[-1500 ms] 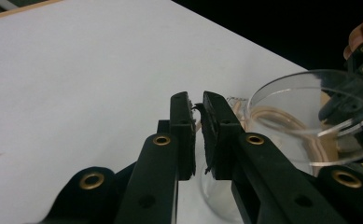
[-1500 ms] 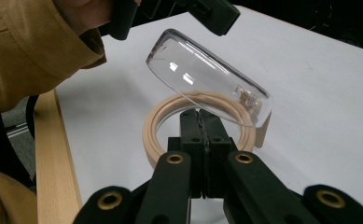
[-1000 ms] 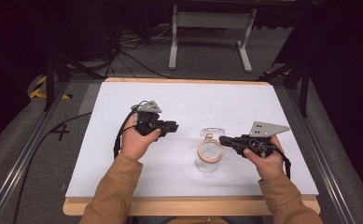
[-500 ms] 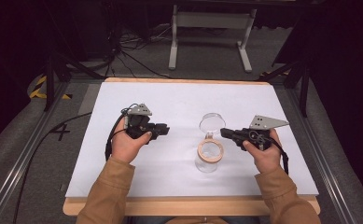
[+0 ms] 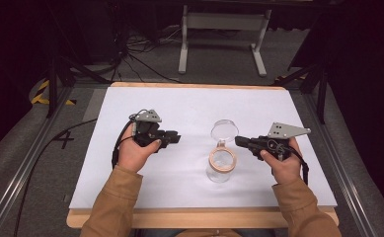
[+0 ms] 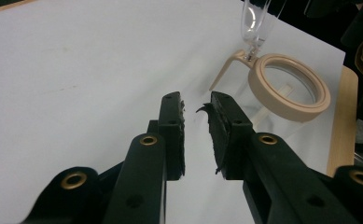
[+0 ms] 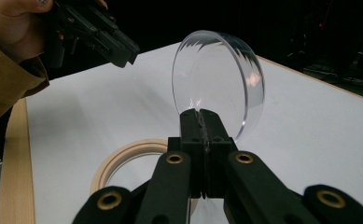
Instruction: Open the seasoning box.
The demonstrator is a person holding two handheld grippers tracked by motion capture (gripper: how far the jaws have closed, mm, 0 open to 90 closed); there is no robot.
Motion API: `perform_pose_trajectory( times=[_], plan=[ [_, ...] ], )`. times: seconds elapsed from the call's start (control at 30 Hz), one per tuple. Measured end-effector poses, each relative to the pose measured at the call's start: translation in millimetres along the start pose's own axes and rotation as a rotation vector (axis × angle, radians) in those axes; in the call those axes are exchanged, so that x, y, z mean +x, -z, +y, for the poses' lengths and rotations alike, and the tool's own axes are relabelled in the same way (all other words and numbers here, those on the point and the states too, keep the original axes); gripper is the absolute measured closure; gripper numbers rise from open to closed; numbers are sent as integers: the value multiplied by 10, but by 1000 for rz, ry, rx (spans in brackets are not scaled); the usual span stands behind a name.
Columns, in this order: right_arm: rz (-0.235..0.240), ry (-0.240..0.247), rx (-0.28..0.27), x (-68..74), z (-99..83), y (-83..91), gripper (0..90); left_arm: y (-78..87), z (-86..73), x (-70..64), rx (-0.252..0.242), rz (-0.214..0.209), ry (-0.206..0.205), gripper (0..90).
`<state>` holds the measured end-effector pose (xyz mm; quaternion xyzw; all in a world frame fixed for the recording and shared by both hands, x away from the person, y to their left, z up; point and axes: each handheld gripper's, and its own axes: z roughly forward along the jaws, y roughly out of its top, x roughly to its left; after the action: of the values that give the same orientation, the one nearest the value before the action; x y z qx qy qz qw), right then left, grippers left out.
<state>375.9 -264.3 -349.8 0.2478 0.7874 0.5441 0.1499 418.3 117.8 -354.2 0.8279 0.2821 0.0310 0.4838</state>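
High view, jar (image 5: pixel 220 165) between grippers, nearer right gripper (image 5: pixel 239 141)

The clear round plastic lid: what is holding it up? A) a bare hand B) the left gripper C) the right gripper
C: the right gripper has its black jaws shut on the edge of the clear round plastic lid, tilted up above the tan-rimmed glass jar.

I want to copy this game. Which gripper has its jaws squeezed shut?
The right gripper. Its jaws are pressed together at the edge of the clear lid of the jar. The left gripper has a gap between its jaws and holds nothing.
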Motion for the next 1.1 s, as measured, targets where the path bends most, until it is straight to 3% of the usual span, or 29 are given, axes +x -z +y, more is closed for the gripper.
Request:
perform_pose_trajectory(
  times=[0.37, 0.83, 0.97, 1.1],
  plan=[
    [-5, -10, -1, -79, 24, 145, 898, 78, 1, 2, 12, 1, -11, 735],
    [-113, -69, 20, -385, -43, 428, 854, 218, -75, 92, 17, 34, 4, 704],
    [-167, -92, 76, -487, -76, 445, 807, 234, -106, 112, 24, 49, 16, 698],
    [-183, -116, 94, -548, -109, 457, 774, 251, -125, 135, 33, 51, 24, 697]
  ],
)
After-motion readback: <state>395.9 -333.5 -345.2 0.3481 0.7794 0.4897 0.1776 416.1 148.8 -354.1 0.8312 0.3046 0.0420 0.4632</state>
